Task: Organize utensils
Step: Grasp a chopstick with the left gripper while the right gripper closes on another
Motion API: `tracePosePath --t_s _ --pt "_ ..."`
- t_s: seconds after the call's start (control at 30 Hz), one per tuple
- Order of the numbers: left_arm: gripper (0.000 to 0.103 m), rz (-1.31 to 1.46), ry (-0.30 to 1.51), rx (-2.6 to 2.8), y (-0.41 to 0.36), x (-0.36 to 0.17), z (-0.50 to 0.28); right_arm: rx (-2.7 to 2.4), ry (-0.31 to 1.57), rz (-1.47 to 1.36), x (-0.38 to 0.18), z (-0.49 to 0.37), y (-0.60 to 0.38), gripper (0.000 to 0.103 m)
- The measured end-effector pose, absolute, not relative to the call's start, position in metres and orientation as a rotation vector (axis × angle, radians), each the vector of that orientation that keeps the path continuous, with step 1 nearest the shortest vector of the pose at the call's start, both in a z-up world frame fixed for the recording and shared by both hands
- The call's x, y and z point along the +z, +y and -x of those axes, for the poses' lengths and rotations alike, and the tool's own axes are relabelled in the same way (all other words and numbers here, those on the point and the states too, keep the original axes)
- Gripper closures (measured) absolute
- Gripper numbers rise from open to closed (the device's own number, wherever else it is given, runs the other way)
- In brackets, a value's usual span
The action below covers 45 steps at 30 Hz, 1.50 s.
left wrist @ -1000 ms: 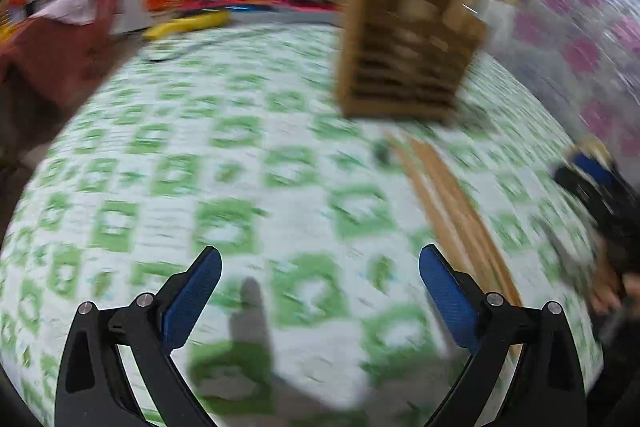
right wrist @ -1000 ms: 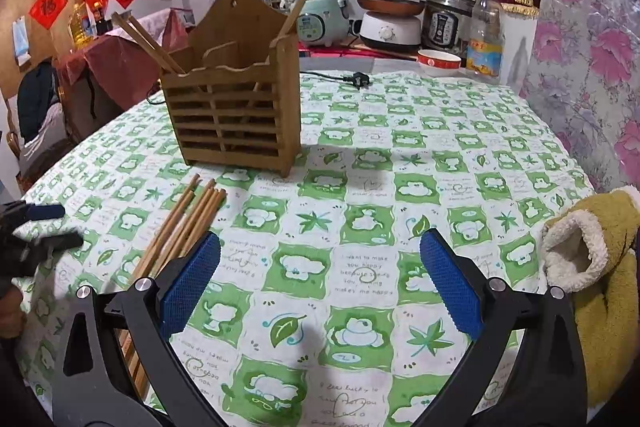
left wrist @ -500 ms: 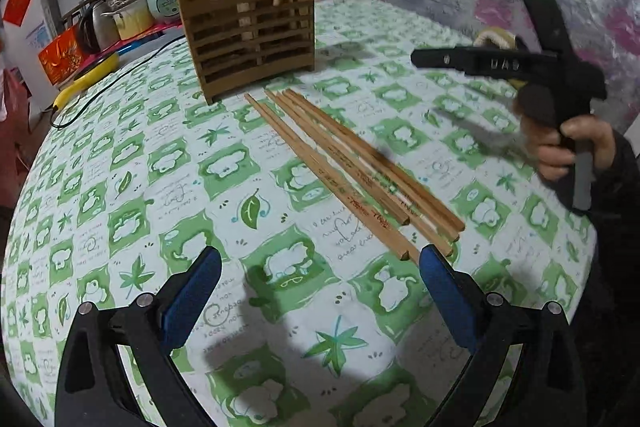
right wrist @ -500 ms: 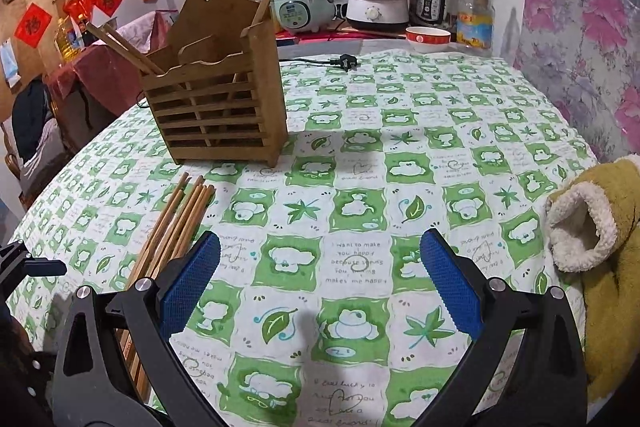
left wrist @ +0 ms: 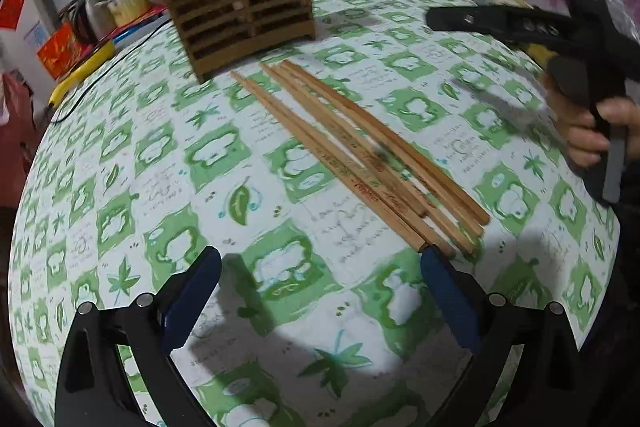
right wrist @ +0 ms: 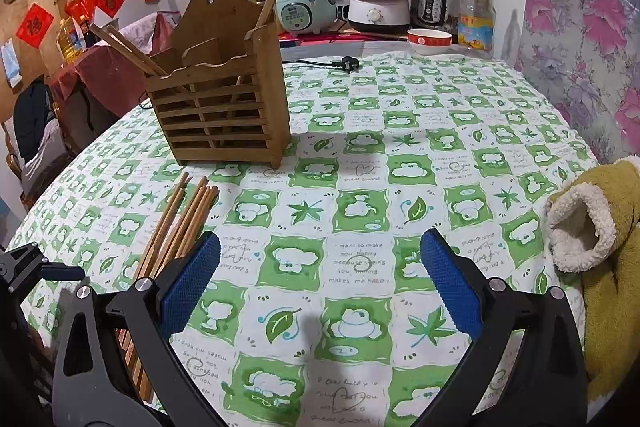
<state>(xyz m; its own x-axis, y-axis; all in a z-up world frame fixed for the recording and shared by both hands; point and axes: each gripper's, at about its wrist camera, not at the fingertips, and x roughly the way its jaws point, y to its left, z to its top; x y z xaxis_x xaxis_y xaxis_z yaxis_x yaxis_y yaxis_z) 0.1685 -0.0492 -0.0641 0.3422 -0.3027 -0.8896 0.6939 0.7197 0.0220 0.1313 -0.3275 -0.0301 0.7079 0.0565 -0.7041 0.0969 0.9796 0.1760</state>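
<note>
Right wrist view: both tongs [right wrist: 320, 279] [left wrist: 320, 295] gape wide, empty; chopsticks [right wrist: 176, 227] lie before the holder [right wrist: 224, 115].

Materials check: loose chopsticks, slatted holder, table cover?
Chopsticks: wood or bamboo by the look, matte tan, with reddish printing near the thick ends. Holder: darker brown bamboo or wood, cut slats, dull finish. Table cover: soft printed cloth, green and white, no glare; whether it is coated cannot be told.
</note>
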Motion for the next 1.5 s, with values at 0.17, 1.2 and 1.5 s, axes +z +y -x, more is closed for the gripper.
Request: tracePosePath --t_s 0.17,1.2,1.5 --pt "0.005 -0.473 1.001 -0.662 -0.054 -0.064 -0.164 -0.023 0.79 -0.2 -0.031 -0.132 -0.326 0.006" --pt "0.097 -0.29 0.999 -0.502 -0.013 -0.055 -0.184 0.042 0.798 -0.195 -0.033 -0.126 -0.316 0.007" --pt "0.097 -0.262 1.025 -0.491 -0.006 -0.058 -0.19 0.296 0.89 -0.093 -0.038 -0.075 -0.268 0.03"
